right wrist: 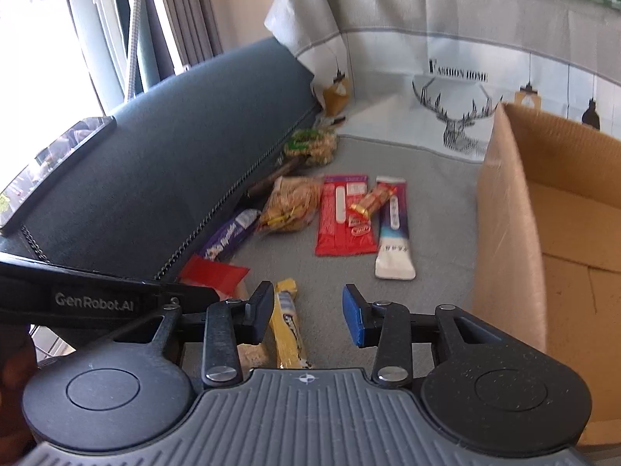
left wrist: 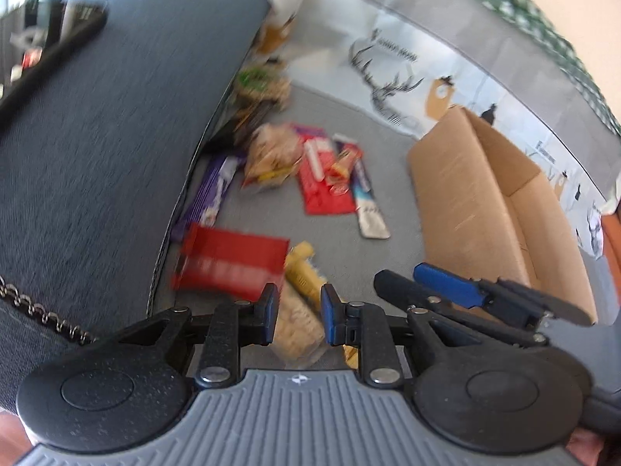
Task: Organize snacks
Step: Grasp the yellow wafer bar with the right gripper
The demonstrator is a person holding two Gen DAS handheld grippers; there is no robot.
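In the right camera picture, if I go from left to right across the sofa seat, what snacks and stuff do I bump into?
Purple chocolate bar → bag of biscuits → flat red packet → purple-and-white tube → cardboard box.

Home: sofa, curtained window

Snacks between sofa arm, left, and cardboard box, right.

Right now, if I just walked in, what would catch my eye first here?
Probably the bright snack wrappers strewn over the grey cushion, above all the big red packet in the middle and the yellow bar nearest the two open grippers. To their right stands an open cardboard box, and a dark blue-grey armrest rises on the left.
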